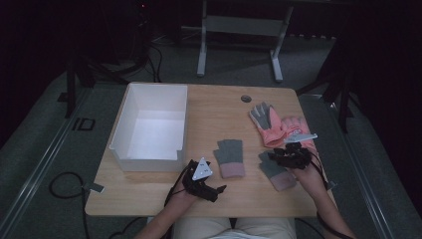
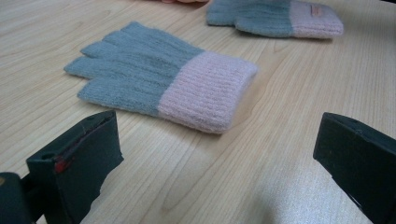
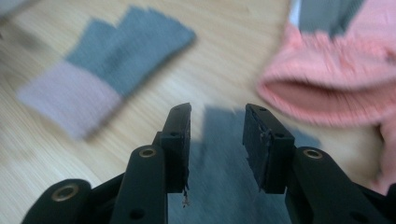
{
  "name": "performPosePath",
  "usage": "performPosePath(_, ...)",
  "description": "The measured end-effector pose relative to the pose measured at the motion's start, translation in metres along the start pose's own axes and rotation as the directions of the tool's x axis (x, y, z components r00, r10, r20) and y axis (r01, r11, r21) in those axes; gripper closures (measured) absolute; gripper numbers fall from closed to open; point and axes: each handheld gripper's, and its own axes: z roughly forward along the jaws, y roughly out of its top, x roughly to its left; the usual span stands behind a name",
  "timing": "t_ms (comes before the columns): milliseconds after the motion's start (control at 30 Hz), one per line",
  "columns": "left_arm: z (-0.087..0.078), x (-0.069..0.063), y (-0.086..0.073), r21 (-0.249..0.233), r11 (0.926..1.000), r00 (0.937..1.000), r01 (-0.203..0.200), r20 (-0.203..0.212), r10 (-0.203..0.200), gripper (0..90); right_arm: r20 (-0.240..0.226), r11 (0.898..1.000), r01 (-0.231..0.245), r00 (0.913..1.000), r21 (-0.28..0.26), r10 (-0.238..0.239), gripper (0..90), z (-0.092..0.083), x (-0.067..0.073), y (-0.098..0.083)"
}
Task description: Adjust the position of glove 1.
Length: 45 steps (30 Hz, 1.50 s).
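Two grey knit gloves with pink cuffs lie on the wooden table (image 1: 144, 191). One grey glove (image 1: 229, 157) (image 2: 154, 79) (image 3: 116, 60) rests just beyond my left gripper (image 1: 217, 192) (image 2: 217, 135), whose jaws stand wide open and empty a little short of its cuff. The second grey glove (image 1: 276, 174) (image 2: 275, 18) lies under my right hand. My right gripper (image 1: 275, 154) (image 3: 217, 116) hovers above it, jaws partly apart with nothing between the pads. A coral glove with grey palm (image 1: 271, 127) (image 3: 336, 79) lies to the right, its open cuff facing the right gripper.
An empty white box (image 1: 149, 159) stands at the table's left half, its front wall next to my left gripper. A second coral glove (image 1: 294, 124) lies beside the first near the right edge. A small round grommet (image 1: 246, 98) sits at the far side.
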Motion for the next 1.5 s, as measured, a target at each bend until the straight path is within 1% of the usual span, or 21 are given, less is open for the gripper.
performPosePath(267, 0.0, 0.0, 0.0, -0.004, 1.0, 1.0, 0.004, -0.009, -0.004, 0.5, 0.002, 0.997, 0.051, 0.9987, 0.065, -0.051, 61.8, -0.002, -0.012, -0.029)
performPosePath(333, 0.0, 0.0, 0.0, -0.005, 0.9999, 0.9998, 0.013, -0.012, -0.013, 0.5, 0.004, 0.996, 0.048, 0.9988, 0.072, -0.048, 63.6, -0.002, -0.017, -0.034)
performPosePath(433, -0.001, 0.001, 0.0, -0.008, 0.9999, 0.9998, 0.015, -0.014, -0.015, 0.4, 0.006, 0.996, 0.056, 0.9984, 0.076, -0.057, 63.6, -0.002, -0.021, -0.036)
performPosePath(533, -0.001, 0.0, 0.0, -0.005, 0.9998, 0.9997, 0.017, -0.019, -0.017, 0.5, -0.008, 0.996, 0.06, 0.9982, 0.073, -0.06, 63.5, -0.002, -0.023, -0.035)
performPosePath(600, -0.001, 0.001, 0.0, -0.008, 0.9998, 0.9997, 0.018, -0.019, -0.018, 0.5, -0.013, 0.995, 0.074, 0.9972, 0.073, -0.073, 62.9, 0.002, -0.022, -0.034)
performPosePath(667, -0.001, 0.001, 0.0, -0.006, 0.9998, 0.9996, 0.021, -0.021, -0.021, 0.5, -0.004, 0.993, 0.081, 0.9967, 0.088, -0.081, 63.0, 0.008, -0.022, -0.034)
performPosePath(733, -0.001, 0.001, 0.0, -0.008, 0.9998, 0.9996, 0.02, -0.021, -0.02, 0.5, 0.016, 0.986, 0.106, 0.9939, 0.131, -0.109, 65.4, 0.018, -0.021, -0.038)
performPosePath(767, -0.001, 0.0, 0.0, -0.007, 0.9998, 0.9996, 0.02, -0.021, -0.02, 0.5, 0.016, 0.987, 0.108, 0.9937, 0.116, -0.111, 66.4, 0.02, -0.02, -0.04)
performPosePath(900, -0.001, 0.0, -0.001, -0.003, 0.9999, 0.9997, 0.013, -0.019, -0.013, 0.5, 0.02, 0.994, 0.069, 0.9973, 0.083, -0.071, 73.3, 0.02, -0.02, -0.044)
performPosePath(967, -0.001, 0.0, -0.001, -0.005, 0.9999, 0.9998, 0.013, -0.018, -0.013, 0.5, 0.039, 0.994, 0.072, 0.9964, 0.08, -0.075, 79.7, 0.02, -0.015, -0.045)
performPosePath(1033, -0.002, 0.0, -0.001, -0.006, 0.9999, 0.9997, 0.016, -0.016, -0.016, 0.4, 0.065, 0.994, 0.063, 0.9955, 0.087, -0.069, 82.7, 0.02, -0.01, -0.044)
performPosePath(1067, -0.001, 0.0, -0.001, -0.004, 0.9998, 0.9997, 0.018, -0.016, -0.018, 0.4, 0.071, 0.994, 0.067, 0.9948, 0.088, -0.073, 83.3, 0.02, -0.009, -0.044)
performPosePath(1167, -0.001, 0.0, -0.001, -0.002, 0.9998, 0.9997, 0.018, -0.019, -0.018, 0.5, 0.089, 0.996, 0.02, 0.9956, 0.093, -0.029, 84.7, 0.02, -0.007, -0.043)
performPosePath(1233, -0.001, 0.0, -0.001, -0.002, 0.9999, 0.9997, 0.017, -0.019, -0.017, 0.5, 0.1, 0.994, 0.013, 0.9947, 0.105, -0.023, 84.9, 0.018, -0.006, -0.041)
performPosePath(1267, -0.001, 0.0, 0.0, -0.001, 0.9999, 0.9997, 0.016, -0.017, -0.016, 0.5, 0.114, 0.994, 0.009, 0.9932, 0.113, -0.022, 85.1, 0.015, -0.002, -0.039)
performPosePath(1300, -0.001, 0.0, 0.0, 0.0, 0.9999, 0.9997, 0.016, -0.017, -0.016, 0.5, 0.118, 0.996, -0.01, 0.993, 0.084, 0.0, 85.2, 0.004, 0.005, -0.033)
performPosePath(1333, -0.001, 0.0, 0.0, -0.001, 0.9999, 0.9997, 0.015, -0.017, -0.015, 0.5, 0.122, 0.997, -0.011, 0.9925, 0.072, 0.002, 85.2, -0.003, 0.009, -0.029)
performPosePath(1367, -0.001, 0.0, -0.001, -0.002, 0.9999, 0.9997, 0.014, -0.02, -0.014, 0.5, 0.137, 0.999, -0.029, 0.9903, 0.043, 0.022, 85.2, -0.01, 0.012, -0.026)
performPosePath(1433, -0.001, 0.0, -0.001, -0.003, 0.9999, 0.9997, 0.012, -0.019, -0.012, 0.4, 0.123, 0.997, -0.073, 0.9898, 0.0, 0.072, 85.1, -0.023, 0.018, -0.02)
performPosePath(1467, -0.001, 0.0, -0.001, -0.003, 0.9999, 0.9997, 0.013, -0.02, -0.013, 0.4, 0.12, 0.994, -0.105, 0.9869, -0.027, 0.108, 85.1, -0.03, 0.022, -0.018)
performPosePath(1500, -0.001, 0.0, -0.001, -0.005, 0.9999, 0.9997, 0.016, -0.021, -0.016, 0.4, 0.116, 0.993, -0.111, 0.9867, -0.031, 0.114, 85.1, -0.033, 0.024, -0.016)
